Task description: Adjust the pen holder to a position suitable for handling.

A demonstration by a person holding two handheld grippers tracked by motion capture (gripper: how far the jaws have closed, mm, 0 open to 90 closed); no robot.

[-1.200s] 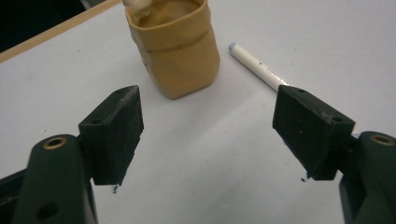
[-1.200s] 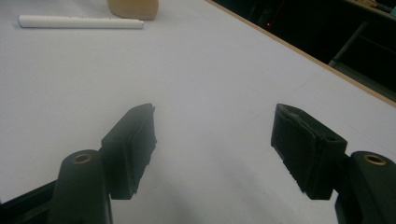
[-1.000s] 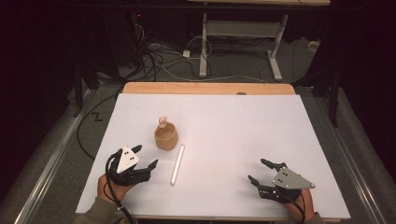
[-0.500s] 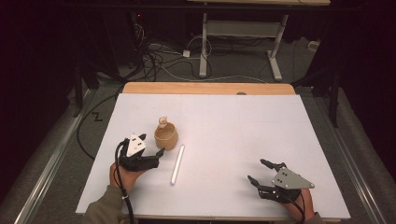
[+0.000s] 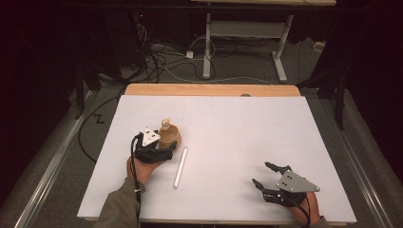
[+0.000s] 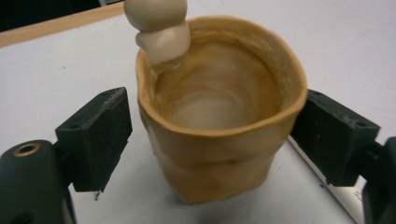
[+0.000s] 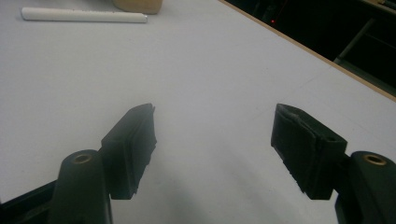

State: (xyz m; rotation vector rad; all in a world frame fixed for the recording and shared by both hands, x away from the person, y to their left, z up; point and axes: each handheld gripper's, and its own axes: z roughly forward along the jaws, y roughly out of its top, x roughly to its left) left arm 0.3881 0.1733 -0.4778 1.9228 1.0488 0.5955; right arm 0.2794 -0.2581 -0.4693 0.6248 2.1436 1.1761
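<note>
Nearest in the left gripper view: left gripper point(image 6: 210, 140) spread wide, jaws released, one pad on either side of a tan clay cup point(image 6: 219, 121). Right-hand pad touching or all but touching the cup's wall; left-hand pad a little apart from it. Cup upright between the jaws, rim uneven and hand-formed, inside pale, smeared and holding nothing loose. On the far-left part of the rim, a pale knobbed lump point(image 6: 161, 28) rising above it, fixed to the rim.

Across the white table sheet point(image 5: 228, 133), right gripper point(image 7: 215, 140) also released, jaws wide apart over bare sheet, grasping nothing.

Farther, beyond and left of the right jaws, a white rod point(image 7: 84, 15) lying flat, with the cup's base just behind it.

In the high view, rod just right of the left gripper.
</note>
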